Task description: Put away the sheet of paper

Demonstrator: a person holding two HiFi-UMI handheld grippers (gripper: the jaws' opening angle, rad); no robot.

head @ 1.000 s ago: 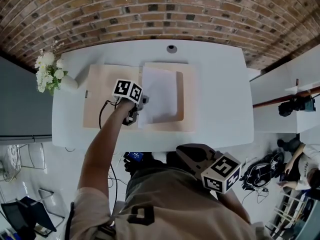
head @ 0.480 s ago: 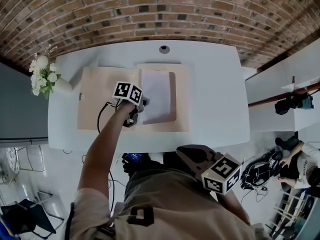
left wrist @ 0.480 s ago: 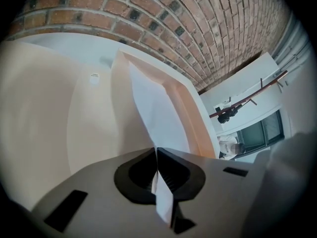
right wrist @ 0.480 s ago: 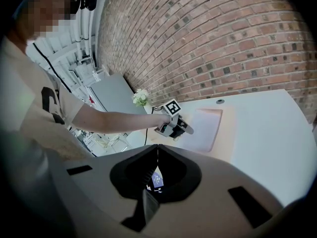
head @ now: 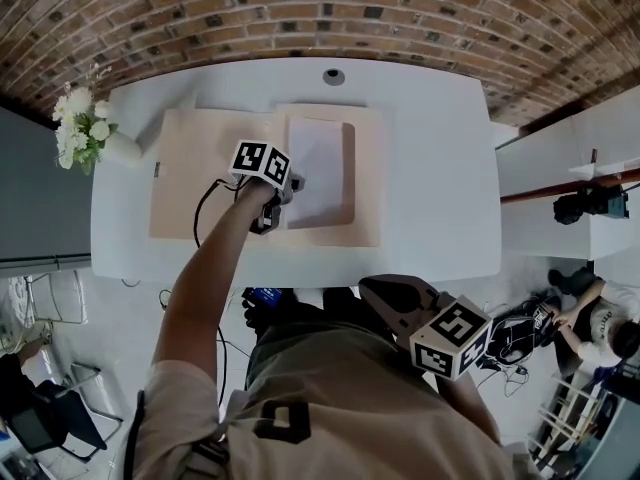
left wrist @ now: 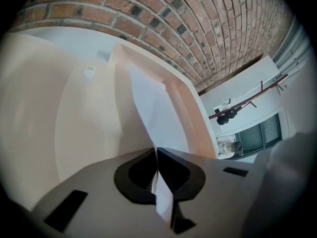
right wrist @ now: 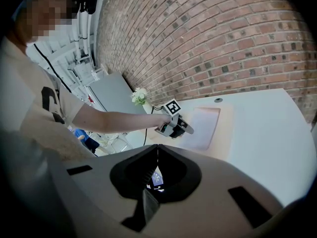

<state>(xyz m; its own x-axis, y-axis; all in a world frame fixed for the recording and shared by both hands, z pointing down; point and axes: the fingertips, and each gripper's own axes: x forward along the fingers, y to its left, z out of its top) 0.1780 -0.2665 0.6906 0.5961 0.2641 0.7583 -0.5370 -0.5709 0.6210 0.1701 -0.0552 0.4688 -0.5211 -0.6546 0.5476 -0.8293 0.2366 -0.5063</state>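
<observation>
Head view: a flat beige cardboard folder lies open on the white rounded table. Its right half is a shallow rimmed tray holding the white sheet of paper. Bare tabletop lies to its right.

Left gripper view: the left gripper pinches the sheet's near edge, and the sheet runs ahead into the tray.

Right gripper view: the right gripper has its jaws pressed together on nothing, off the table's front edge.

Centre frame, your sheet of paper looks thin, white and matt against a pale, matt card folder. The white table shows a smooth, faintly glossy top; a rough brick wall fills the upper frame. Your left gripper is matt grey plastic.
</observation>
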